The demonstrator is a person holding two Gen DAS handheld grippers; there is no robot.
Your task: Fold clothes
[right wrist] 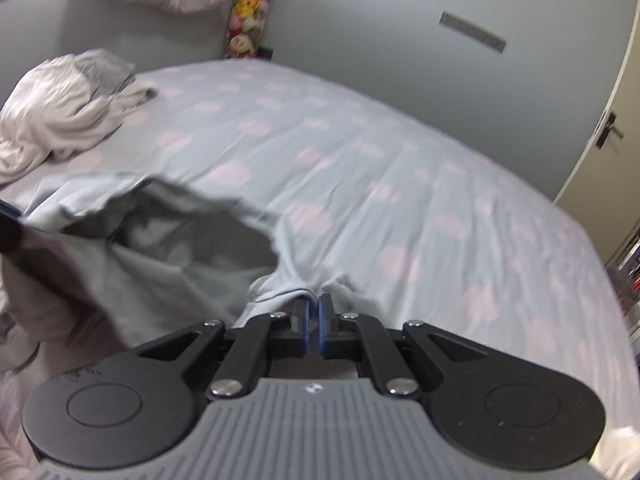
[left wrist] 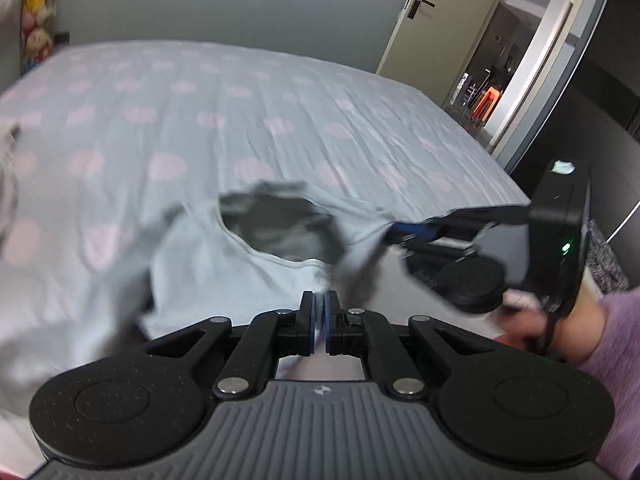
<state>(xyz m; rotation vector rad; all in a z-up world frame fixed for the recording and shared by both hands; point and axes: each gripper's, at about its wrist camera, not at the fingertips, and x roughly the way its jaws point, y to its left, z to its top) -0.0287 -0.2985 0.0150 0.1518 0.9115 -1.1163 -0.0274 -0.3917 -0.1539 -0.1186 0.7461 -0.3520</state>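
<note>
A light blue-grey garment (left wrist: 224, 268) hangs stretched between my two grippers above the bed, its opening gaping dark in the middle. My left gripper (left wrist: 320, 300) is shut on the garment's hem. My right gripper (right wrist: 313, 305) is shut on another part of the garment's edge (right wrist: 288, 292); it also shows in the left wrist view (left wrist: 412, 232), at the right, held by a hand in a purple sleeve (left wrist: 608, 320). The garment's body (right wrist: 132, 240) droops to the left in the right wrist view. Both views are motion-blurred.
The bed (left wrist: 280, 112) has a pale blue sheet with pink spots (right wrist: 400, 184). A pile of pale clothes (right wrist: 60, 116) lies at its far left corner. A door (left wrist: 420, 12) stands open at the right, past the bed's edge.
</note>
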